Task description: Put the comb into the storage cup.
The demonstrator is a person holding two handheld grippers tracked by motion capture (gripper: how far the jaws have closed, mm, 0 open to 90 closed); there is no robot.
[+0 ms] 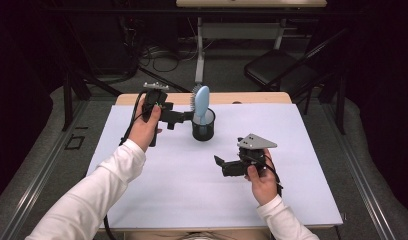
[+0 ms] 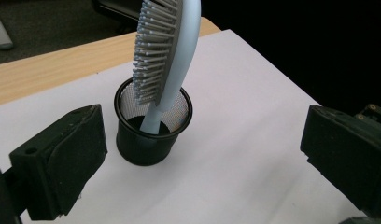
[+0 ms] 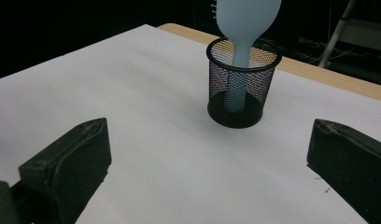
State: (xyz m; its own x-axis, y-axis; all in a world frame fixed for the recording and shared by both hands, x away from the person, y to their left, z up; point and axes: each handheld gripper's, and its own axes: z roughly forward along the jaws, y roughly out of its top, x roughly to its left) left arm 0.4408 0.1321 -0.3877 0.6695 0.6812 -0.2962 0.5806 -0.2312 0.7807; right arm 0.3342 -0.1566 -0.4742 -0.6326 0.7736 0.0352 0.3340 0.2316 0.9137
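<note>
The left gripper [image 1: 184, 118] is hovering just beside the black mesh cup [image 1: 203, 126], its jaws standing wide apart and holding nothing. A light blue hairbrush [image 1: 201, 104] is standing handle-down in that cup, near the table's far edge, its long axis almost upright, head pointing up, bristles facing left. The right gripper [image 1: 221, 164] is waiting well apart, jaws gaping, empty.

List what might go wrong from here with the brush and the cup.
1. The hairbrush stands handle-down and leans over the rim of the mesh cup, so a sideways pull could tip the light cup over.
2. The left gripper sits open right beside the cup; closing in, a finger may knock it.
3. The right gripper is open and well away from the cup, so nothing steadies it.
</note>
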